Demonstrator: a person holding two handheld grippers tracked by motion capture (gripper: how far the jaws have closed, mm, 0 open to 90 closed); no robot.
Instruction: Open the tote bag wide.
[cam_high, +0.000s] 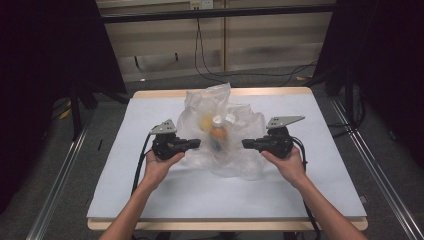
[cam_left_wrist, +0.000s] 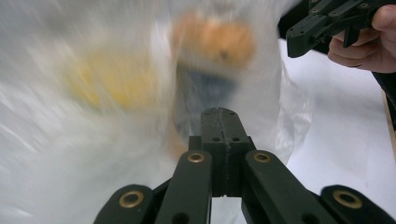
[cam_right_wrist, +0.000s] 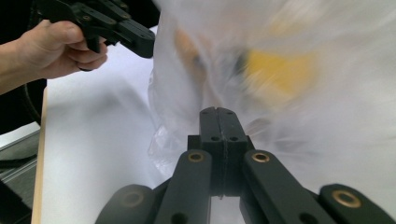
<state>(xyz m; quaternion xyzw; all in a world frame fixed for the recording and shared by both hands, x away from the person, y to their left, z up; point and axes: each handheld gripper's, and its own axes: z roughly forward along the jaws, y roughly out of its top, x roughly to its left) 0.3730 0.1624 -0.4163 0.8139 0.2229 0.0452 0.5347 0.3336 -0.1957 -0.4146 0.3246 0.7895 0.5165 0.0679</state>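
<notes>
Both claws are pressed together with nothing between them, and the clear plastic bag (cam_high: 222, 131) stands crumpled on the counter (cam_high: 150, 200) right between them, just ahead of each tip. The left claw (cam_high: 196, 144) points in from one flank, the right claw (cam_high: 246, 144) from the other, equally near. Inside the bag, an orange-topped bottle (cam_high: 217, 134) stands upright, a yellow thing (cam_high: 206, 121) beside it; behind both hands is open counter for pulling outward.

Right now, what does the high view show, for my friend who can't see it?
A crumpled clear plastic bag with orange and yellow things inside sits on a white table. A person's hands point a shut left claw and a shut right claw at its sides.
</notes>
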